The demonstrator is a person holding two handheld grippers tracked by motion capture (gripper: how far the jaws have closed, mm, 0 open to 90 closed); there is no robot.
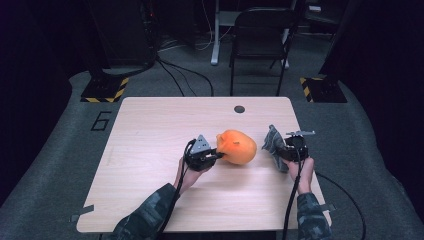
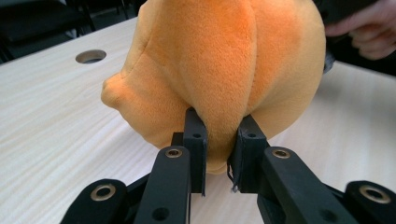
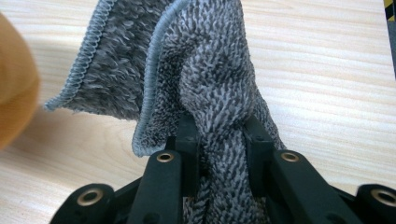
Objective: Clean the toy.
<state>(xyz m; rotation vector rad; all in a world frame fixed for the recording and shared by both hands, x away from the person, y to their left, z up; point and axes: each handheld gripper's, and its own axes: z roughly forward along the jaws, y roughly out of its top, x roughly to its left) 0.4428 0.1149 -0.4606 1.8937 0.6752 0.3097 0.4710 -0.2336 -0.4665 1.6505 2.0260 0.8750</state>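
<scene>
- Black jaws of the left claw (image 2: pixel 218 154) sit closest to us, pinched tight on a fold of the soft orange plush toy (image 2: pixel 219 70).
- On the pale wooden tabletop (image 1: pixel 150 130), that toy (image 1: pixel 236 146) is near the middle, just right of the left claw (image 1: pixel 216 153).
- At the right, the right claw (image 3: pixel 219 140) is clamped on a bunched grey fuzzy cloth (image 3: pixel 187 60). Part of the cloth sticks out past the jaws, with its stitched edge hanging free.
- From above, the cloth (image 1: pixel 274 142) is close to the toy's right side, and I cannot tell if they touch.
- It looks like the toy is about to get a wipe with the cloth.
- To do it well, keep the left claw pinched so the toy does not roll or flop.
- Bring the loose end of the cloth onto the toy and rub softly, with short strokes.
- Do not push hard. The toy is squishy and could slip out of that small pinch.
- Keep the hard jaws of the right claw (image 1: pixel 291 148) off the toy; let just the cloth touch it.
</scene>
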